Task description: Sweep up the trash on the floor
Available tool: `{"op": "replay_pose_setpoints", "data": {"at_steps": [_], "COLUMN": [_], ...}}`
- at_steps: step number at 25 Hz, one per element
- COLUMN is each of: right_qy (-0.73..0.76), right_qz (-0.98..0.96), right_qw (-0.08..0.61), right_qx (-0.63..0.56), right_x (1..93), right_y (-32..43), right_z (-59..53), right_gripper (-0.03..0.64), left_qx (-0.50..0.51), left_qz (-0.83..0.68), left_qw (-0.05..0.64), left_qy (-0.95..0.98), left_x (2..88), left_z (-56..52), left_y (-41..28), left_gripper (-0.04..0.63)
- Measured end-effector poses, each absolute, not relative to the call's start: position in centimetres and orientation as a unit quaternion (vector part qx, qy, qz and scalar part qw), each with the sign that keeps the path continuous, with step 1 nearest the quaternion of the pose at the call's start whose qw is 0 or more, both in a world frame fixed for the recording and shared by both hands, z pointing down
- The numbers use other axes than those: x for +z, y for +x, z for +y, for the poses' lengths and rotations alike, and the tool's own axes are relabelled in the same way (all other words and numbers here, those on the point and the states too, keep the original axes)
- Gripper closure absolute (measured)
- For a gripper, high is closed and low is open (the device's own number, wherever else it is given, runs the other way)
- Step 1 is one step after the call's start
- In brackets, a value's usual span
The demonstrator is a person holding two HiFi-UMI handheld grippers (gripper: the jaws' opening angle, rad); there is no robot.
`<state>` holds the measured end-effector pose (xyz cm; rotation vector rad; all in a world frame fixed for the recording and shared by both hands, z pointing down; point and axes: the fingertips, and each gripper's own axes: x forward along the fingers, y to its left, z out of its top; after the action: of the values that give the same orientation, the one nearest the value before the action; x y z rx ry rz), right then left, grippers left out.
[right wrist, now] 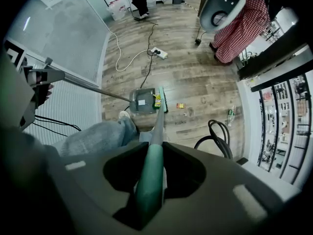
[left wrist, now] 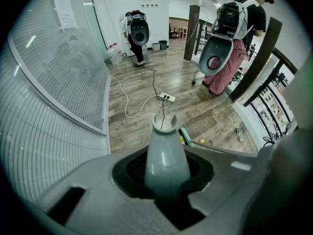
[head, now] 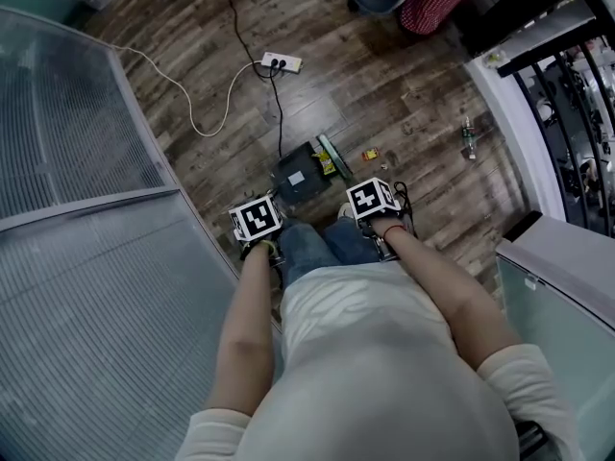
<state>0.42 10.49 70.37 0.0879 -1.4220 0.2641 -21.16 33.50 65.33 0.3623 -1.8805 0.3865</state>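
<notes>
My left gripper [head: 257, 221] is shut on the grey top of the dustpan handle [left wrist: 164, 155], which stands upright between its jaws. The dark grey dustpan [head: 300, 174] rests on the wood floor in front of my feet. My right gripper [head: 373, 200] is shut on the green broom handle [right wrist: 150, 175]. Its shaft runs down to the green broom head [right wrist: 162, 99], at the dustpan's [right wrist: 142, 101] right edge. Yellow trash [right wrist: 156, 100] lies at the pan's mouth. A small orange-yellow scrap [head: 370, 154] lies just right of the broom. A small bottle [head: 468, 140] lies farther right.
A ribbed glass partition [head: 86, 257] curves along the left. A white power strip [head: 281, 61] with white and black cables lies beyond the dustpan. A person in a red checked skirt [left wrist: 227, 67] stands by a grey pod at the back. Dark shelving [head: 577, 113] lines the right.
</notes>
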Motion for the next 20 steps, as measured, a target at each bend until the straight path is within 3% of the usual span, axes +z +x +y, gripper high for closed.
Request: {"op": "replay_pose_setpoints", "data": {"at_steps": [20], "right_qy": [0.070], "right_qz": [-0.642], "right_qw": [0.735], "right_qx": [0.208], "right_x": [69.0], "right_y": [0.7], "right_z": [14.3], "right_gripper": [0.518], "left_qx": [0.135], "left_qz": [-0.793], "left_qw": [0.565], "left_qy": [0.183], "left_x": [66.5], "left_z": [32.8], "left_y": [-19.7], "left_gripper": [0.501]}}
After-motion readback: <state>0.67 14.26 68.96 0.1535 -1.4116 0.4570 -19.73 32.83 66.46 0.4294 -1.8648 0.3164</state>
